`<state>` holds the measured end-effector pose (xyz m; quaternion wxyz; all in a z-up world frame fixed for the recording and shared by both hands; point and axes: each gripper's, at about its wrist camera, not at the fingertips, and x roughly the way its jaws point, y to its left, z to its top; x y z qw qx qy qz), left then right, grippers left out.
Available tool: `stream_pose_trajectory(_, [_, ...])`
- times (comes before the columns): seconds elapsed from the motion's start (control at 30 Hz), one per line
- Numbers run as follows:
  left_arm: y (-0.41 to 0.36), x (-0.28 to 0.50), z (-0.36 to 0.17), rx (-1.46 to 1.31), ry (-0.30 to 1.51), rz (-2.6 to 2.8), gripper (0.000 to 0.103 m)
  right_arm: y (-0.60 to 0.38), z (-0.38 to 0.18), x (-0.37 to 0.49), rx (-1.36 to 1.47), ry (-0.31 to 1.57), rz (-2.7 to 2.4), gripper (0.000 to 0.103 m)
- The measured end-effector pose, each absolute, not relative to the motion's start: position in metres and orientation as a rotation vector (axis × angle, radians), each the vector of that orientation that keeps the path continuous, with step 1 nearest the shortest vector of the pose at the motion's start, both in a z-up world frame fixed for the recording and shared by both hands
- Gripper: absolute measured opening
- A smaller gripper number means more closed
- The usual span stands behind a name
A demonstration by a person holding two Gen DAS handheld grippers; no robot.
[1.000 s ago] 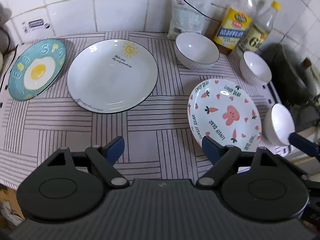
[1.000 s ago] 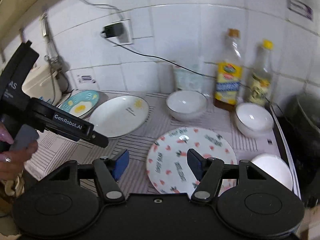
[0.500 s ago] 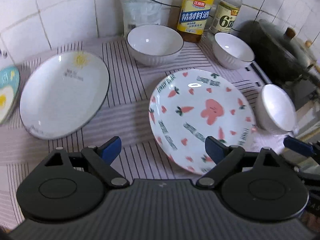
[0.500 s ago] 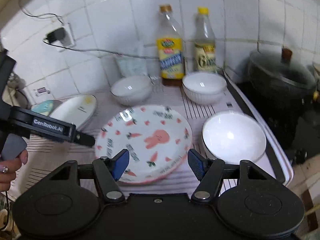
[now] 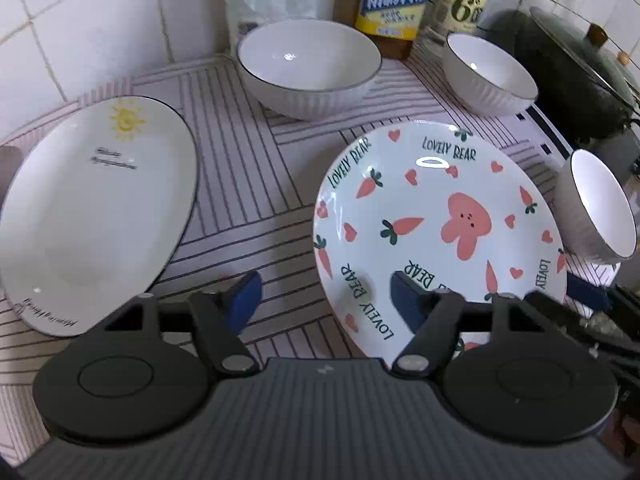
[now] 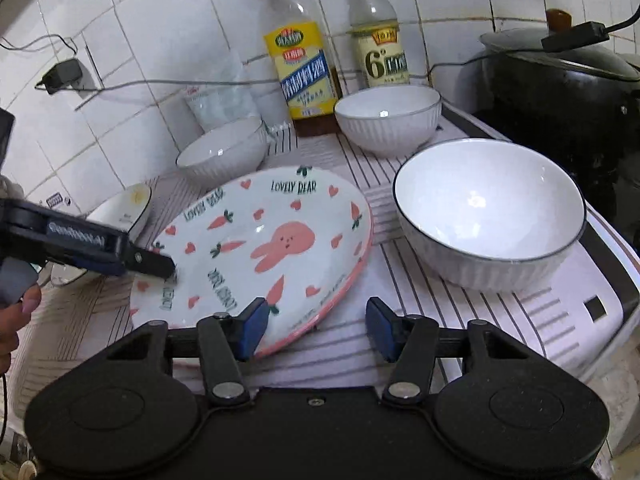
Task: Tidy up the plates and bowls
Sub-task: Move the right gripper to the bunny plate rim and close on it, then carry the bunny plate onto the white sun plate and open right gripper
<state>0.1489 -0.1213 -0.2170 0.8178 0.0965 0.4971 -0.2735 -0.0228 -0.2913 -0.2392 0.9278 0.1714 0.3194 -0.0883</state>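
Between the closing jaws of the left gripper (image 5: 322, 298) sits the near-left rim of the bunny plate (image 5: 436, 224), not yet pinched. Right gripper (image 6: 314, 330), also closing, straddles that plate's near-right edge. Striped table (image 5: 248, 184) lies bare between plates; bowls (image 6: 490, 212) crowd right. Both grippers are lower and closer than before.

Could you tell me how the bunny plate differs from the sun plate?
The bunny plate is covered in pink carrots, hearts and "LOVELY BEAR" lettering; the sun plate is mostly plain white with one small yellow sun. The bunny plate's edge looks pink, the sun plate's dark. Both lie flat on the striped mat.
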Motion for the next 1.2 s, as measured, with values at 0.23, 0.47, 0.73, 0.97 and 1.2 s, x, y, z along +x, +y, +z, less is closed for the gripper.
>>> stream_pose_trajectory(0.23, [-0.127, 0.155, -0.224, 0.174, 1.089, -0.613, 0.029, -0.303, -0.24, -0.015, 0.402, 0.628, -0.19, 0.04])
stream_pose_trajectory(0.47, [-0.126, 0.156, -0.224, 0.152, 1.091, -0.622, 0.026, -0.307, -0.243, -0.011, 0.425, 0.614, -0.232, 0.026])
stream_pose_trajectory(0.73, [-0.124, 0.16, -0.226, 0.107, 1.115, -0.614, 0.026, -0.311, -0.247, -0.007, 0.478, 0.645, -0.241, 0.02])
stream_pose_trajectory(0.97, [-0.125, 0.162, -0.225, 0.1, 1.129, -0.603, 0.026, -0.316, -0.25, -0.002, 0.527, 0.668, -0.228, 0.021])
stream_pose_trajectory(1.2, [-0.13, 0.165, -0.218, 0.119, 1.169, -0.565, 0.027, -0.318, -0.245, 0.002, 0.51, 0.707, -0.2, 0.021])
